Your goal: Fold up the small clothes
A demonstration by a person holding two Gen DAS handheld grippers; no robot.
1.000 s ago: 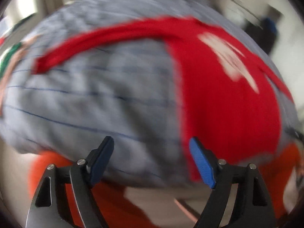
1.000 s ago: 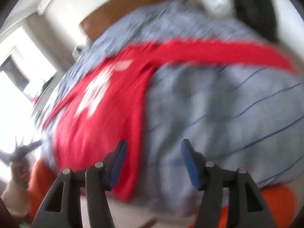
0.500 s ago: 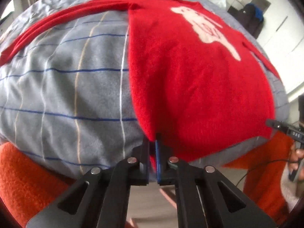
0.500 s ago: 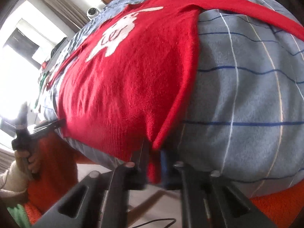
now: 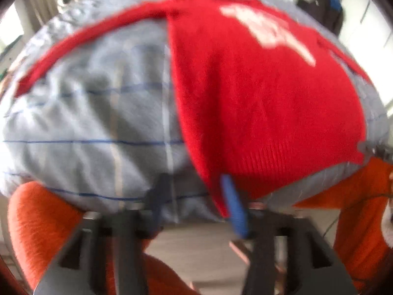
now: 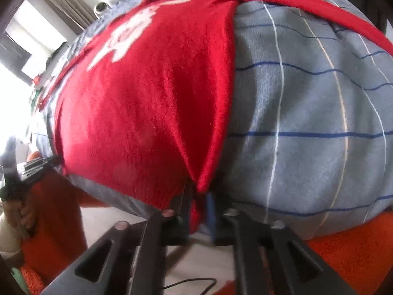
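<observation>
A small red sweater with a white figure on the chest lies flat on a grey checked blanket, sleeves spread out to the sides. In the blurred left wrist view my left gripper stands open at the sweater's lower left hem corner, which hangs by the blue right pad. In the right wrist view the sweater has its lower right hem corner pinched in my right gripper, which is shut on it. The left gripper shows at the far hem corner.
The blanket covers a bed with an orange sheet below its near edge. Pale floor and a cable lie under the grippers. A dark garment hangs at the back right. A window is at the left.
My left gripper, shut on the hem corner half a second ago, has opened. My right gripper has stayed shut on its corner, and the cloth there has bunched up a little.
</observation>
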